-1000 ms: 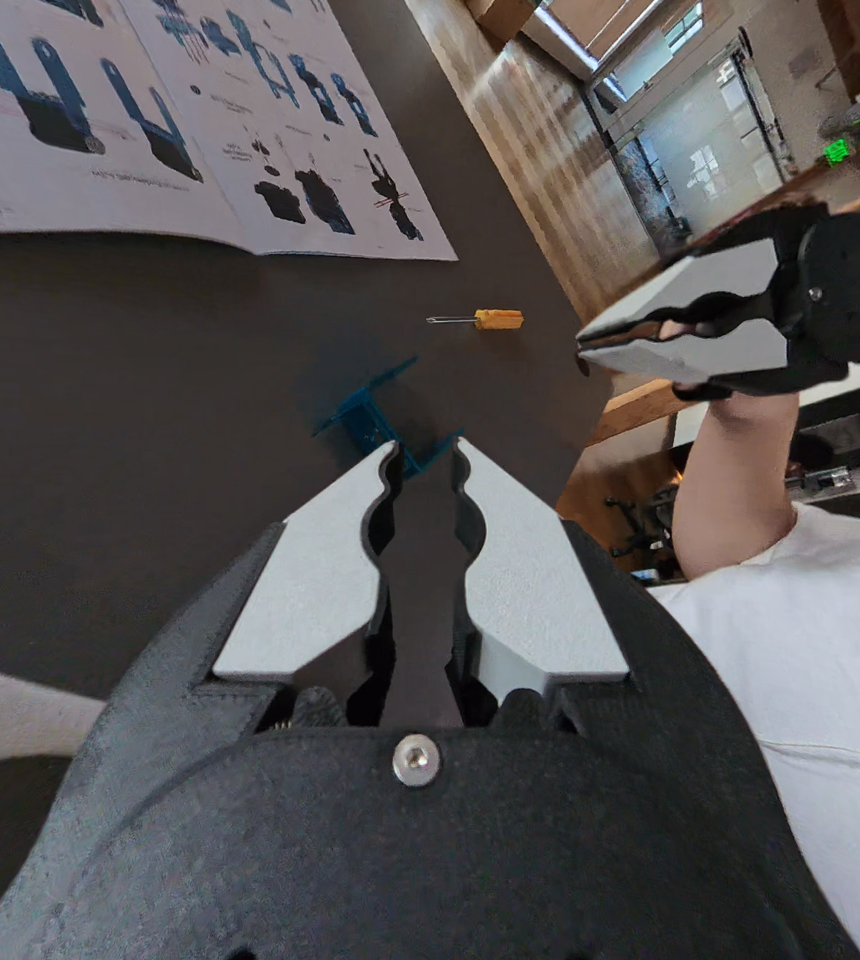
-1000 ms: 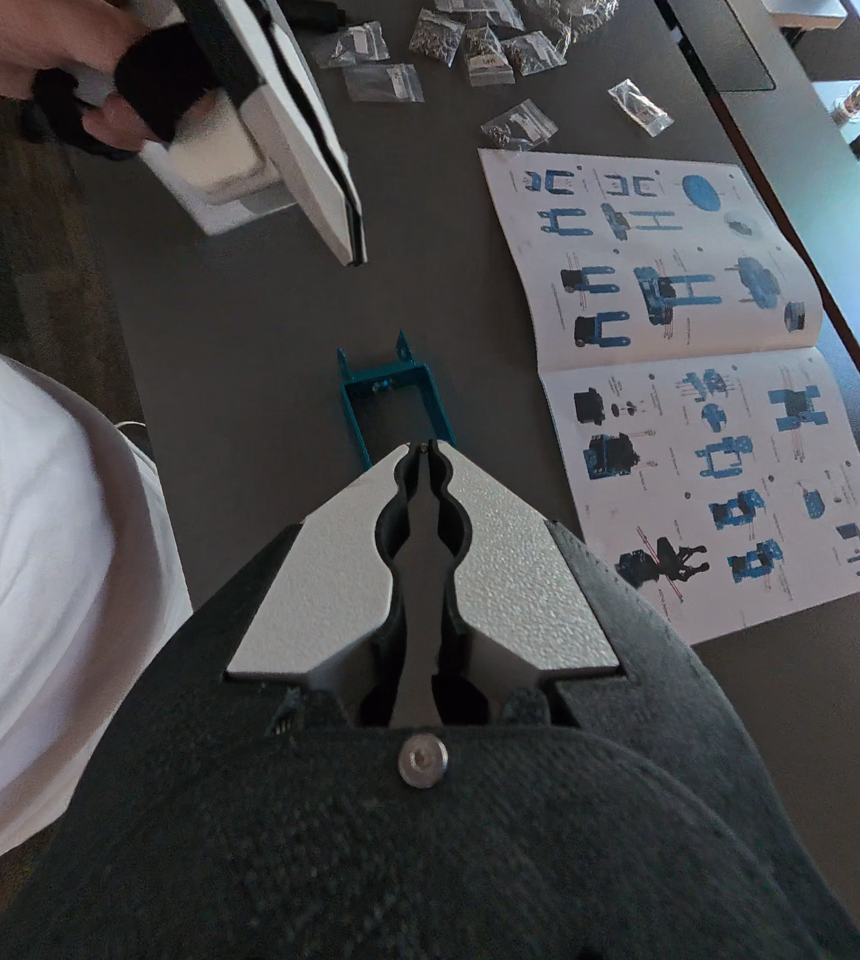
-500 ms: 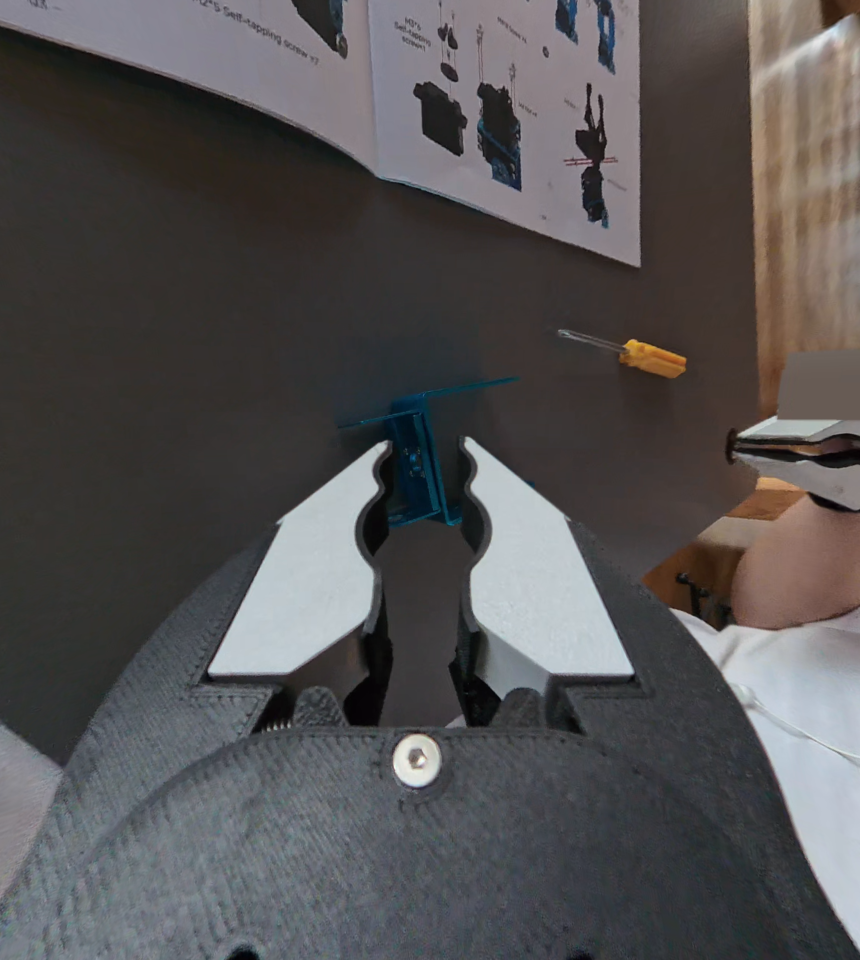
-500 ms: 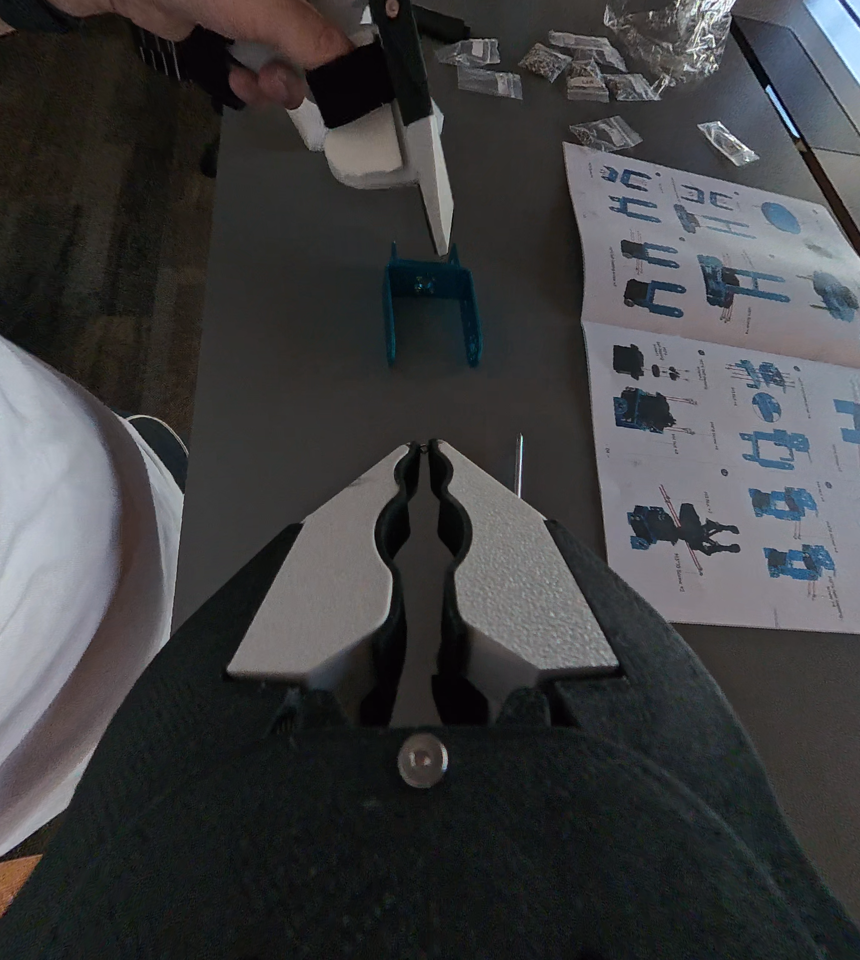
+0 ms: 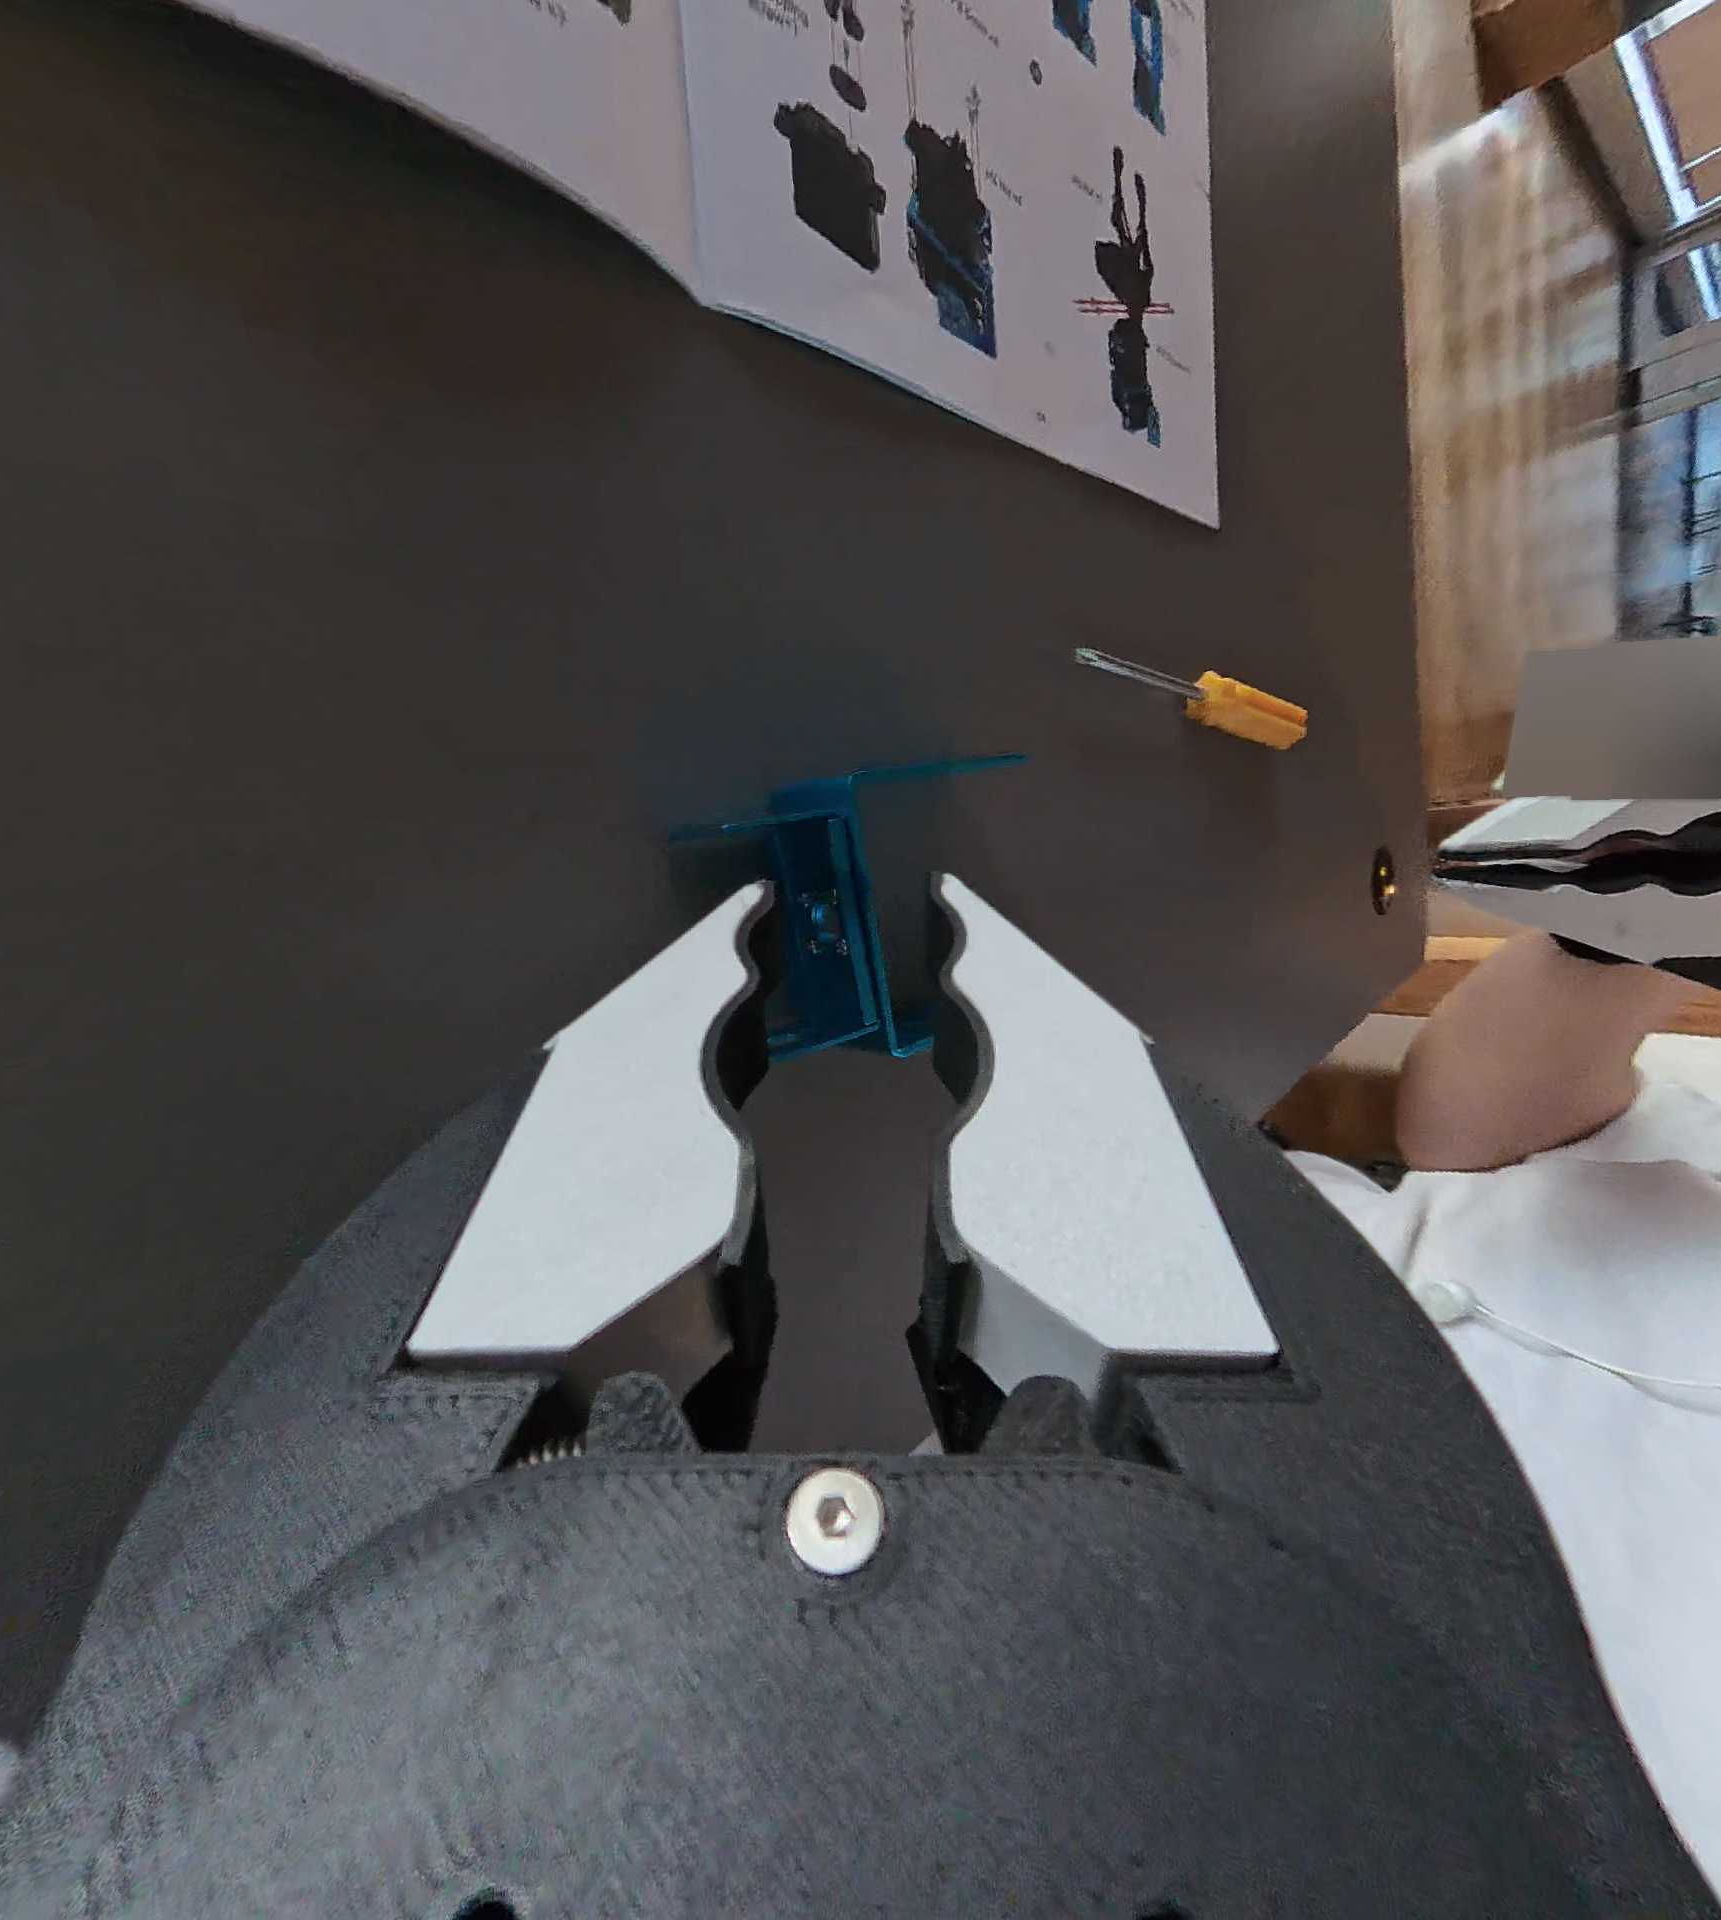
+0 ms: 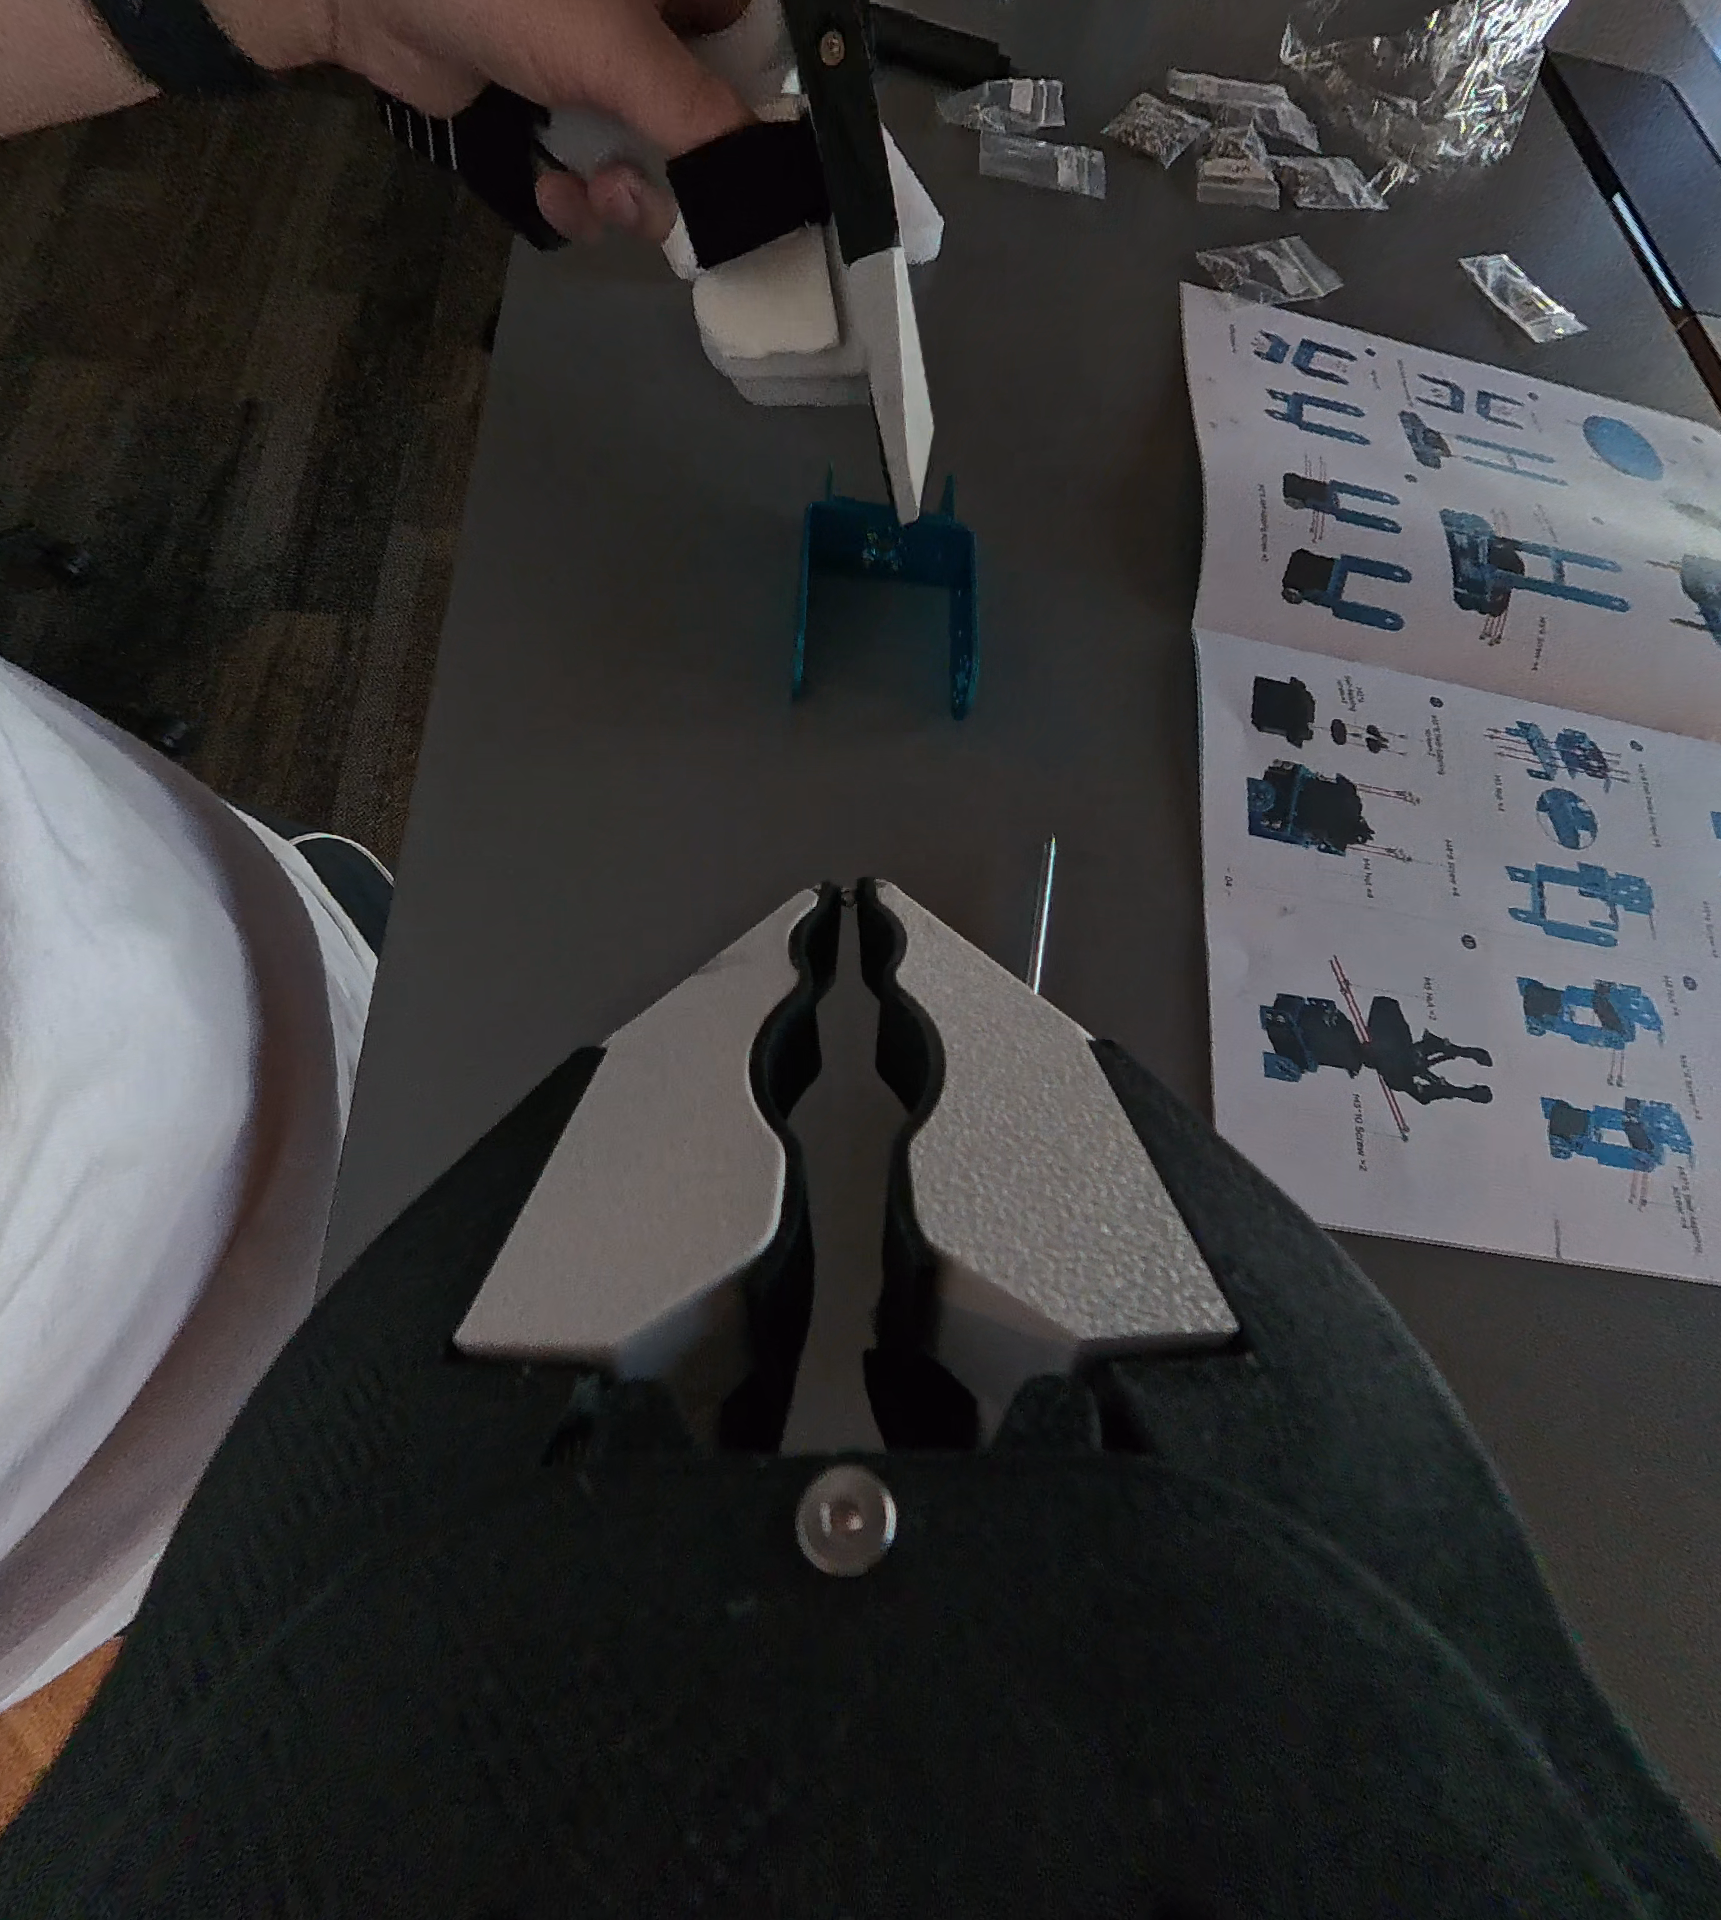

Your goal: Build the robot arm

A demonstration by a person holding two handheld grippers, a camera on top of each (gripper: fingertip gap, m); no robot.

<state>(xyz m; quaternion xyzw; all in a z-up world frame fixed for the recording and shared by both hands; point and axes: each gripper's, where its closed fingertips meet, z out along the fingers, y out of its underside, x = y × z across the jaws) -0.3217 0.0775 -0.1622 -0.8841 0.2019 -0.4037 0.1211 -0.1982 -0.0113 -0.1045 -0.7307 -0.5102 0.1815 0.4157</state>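
A blue metal U-shaped bracket (image 5: 825, 966) stands on the dark table (image 5: 316, 623). My left gripper (image 5: 851, 894) is open, with its fingertips on either side of the bracket's cross plate and gaps on both sides. In the right wrist view the left gripper (image 6: 903, 468) comes down on the bracket (image 6: 882, 592) from above. My right gripper (image 6: 840, 888) is shut, with a small screw (image 5: 1384, 896) pinched at its tips. It hovers nearer the table's front edge, apart from the bracket.
A small screwdriver with a yellow handle (image 5: 1245, 712) lies to the right of the bracket; its shaft (image 6: 1043, 914) shows beside my right fingers. An open instruction booklet (image 6: 1458, 727) lies to the right. Several bags of small parts (image 6: 1230, 145) lie at the back. The table's left edge (image 6: 461, 520) borders the floor. The left gripper's tips are roughly 15 cm from the right gripper's.
My left gripper has dropped and closed in on the bracket, so its open fingers now straddle it. My right gripper has drawn back from the bracket, still shut.
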